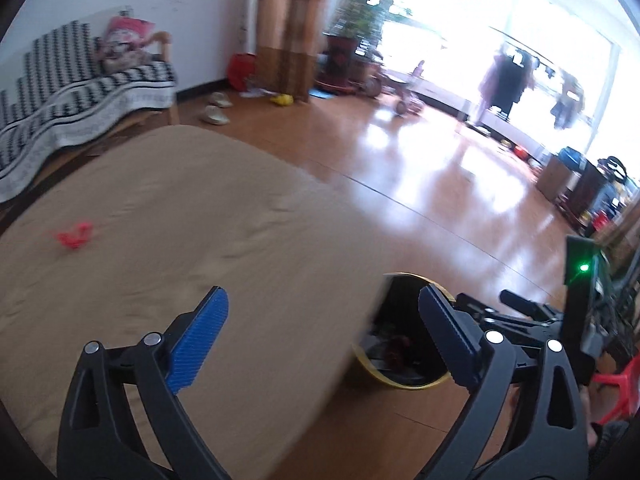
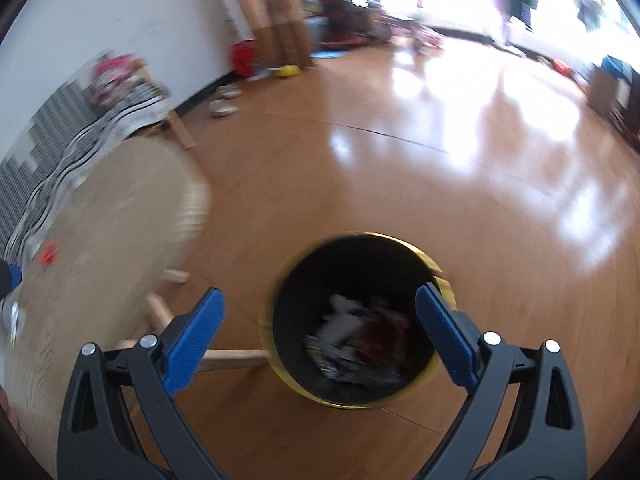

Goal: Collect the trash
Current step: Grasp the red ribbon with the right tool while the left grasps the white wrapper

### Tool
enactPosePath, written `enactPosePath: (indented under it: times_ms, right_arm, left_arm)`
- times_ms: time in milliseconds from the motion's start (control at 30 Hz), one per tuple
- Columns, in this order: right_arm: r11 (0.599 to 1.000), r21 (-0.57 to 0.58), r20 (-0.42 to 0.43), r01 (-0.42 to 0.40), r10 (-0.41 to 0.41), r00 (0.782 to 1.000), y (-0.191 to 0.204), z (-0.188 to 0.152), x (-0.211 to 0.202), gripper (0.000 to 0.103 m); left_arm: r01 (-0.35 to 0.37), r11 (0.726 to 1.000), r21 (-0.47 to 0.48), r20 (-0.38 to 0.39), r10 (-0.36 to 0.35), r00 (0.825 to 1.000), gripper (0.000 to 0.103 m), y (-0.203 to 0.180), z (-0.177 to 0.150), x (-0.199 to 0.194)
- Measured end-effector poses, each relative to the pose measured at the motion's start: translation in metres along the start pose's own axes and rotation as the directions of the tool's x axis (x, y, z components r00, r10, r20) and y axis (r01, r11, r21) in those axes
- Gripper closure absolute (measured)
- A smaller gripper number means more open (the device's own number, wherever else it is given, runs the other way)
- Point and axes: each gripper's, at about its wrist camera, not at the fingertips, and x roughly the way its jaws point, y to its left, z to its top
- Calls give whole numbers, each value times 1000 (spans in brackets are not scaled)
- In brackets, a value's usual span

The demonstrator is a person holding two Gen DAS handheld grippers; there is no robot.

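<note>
My left gripper (image 1: 324, 296) is open over the right edge of a table under a tan cloth (image 1: 200, 220), with nothing between its blue pads. A small red scrap (image 1: 74, 236) lies on the cloth at the far left. Beside the table on the floor stands a yellow bin with a black liner (image 1: 400, 382). In the right wrist view my right gripper (image 2: 320, 294) is open and empty above that bin (image 2: 344, 402), and crumpled white and dark red trash (image 2: 352, 344) lies inside. The red scrap (image 2: 49, 257) shows there on the table (image 2: 100, 220).
A sofa with a black-and-white cover (image 1: 80, 92) stands behind the table. Slippers (image 1: 216, 114) lie on the shiny wooden floor (image 1: 440, 184). A red plastic stool (image 1: 616, 384) and low cabinets (image 1: 560, 176) are at the right. The table's wooden legs (image 2: 160, 312) stand beside the bin.
</note>
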Motion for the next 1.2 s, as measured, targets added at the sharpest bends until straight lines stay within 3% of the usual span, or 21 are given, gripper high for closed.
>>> enactPosePath:
  times_ms: [100,167,233,300,400,533,700,767,867,1033,1100,1167,1200]
  right_arm:
    - [989,-110,-10,-101,101,995,74,7,6,10]
    - [968,-185,-40,-171,166,985,129,6,14,10]
    - [938,-259,-80,-229,216,973,186,2,23,9]
    - [909,-314,-111,-274,252,961,232,-4,29,9]
    - [860,-387,-158,-332,293,943,302,-13,39,7]
    - [830,-446,-189,-337,280,941,366,-16,63,7]
    - [837,-460,-212,-296,220,952,402,-3,107,7]
    - [842,-448,-224,-300,219,950,416,-1,121,7]
    - [831,-476,-219,-287,204,954,433,3,133,7]
    - [818,-512,-206,-261,178,962,454,3,147,7]
    - [810,-532,-196,-247,166,966,458,3,150,7]
    - [803,-549,-192,-233,150,970,463,4,154,7]
    - [802,-552,-190,-227,144,971,466,5,155,7]
  left_arm:
    - [-137,989,-62,24,138,990,10,66,-4,-25]
    - [-248,961,-126,27,253,967,10,117,-9,-42]
    - [-358,915,-185,9,366,931,10,172,-18,-56]
    - [-416,883,-217,-13,424,906,10,209,-25,-64]
    - [-516,805,-293,-64,522,851,10,285,-42,-81]
    - [-565,721,-401,-111,574,811,10,360,-59,-101]
    - [-596,675,-435,-161,593,789,10,426,-75,-99]
    - [-590,666,-457,-173,584,793,10,442,-80,-96]
    - [-567,670,-479,-181,556,811,10,460,-82,-88]
    - [-582,698,-417,-209,550,809,12,470,-75,-62]
    - [-567,706,-424,-217,529,820,22,474,-73,-56]
    - [-590,698,-406,-225,549,805,34,474,-71,-55]
    - [-586,703,-403,-220,547,808,45,473,-71,-55]
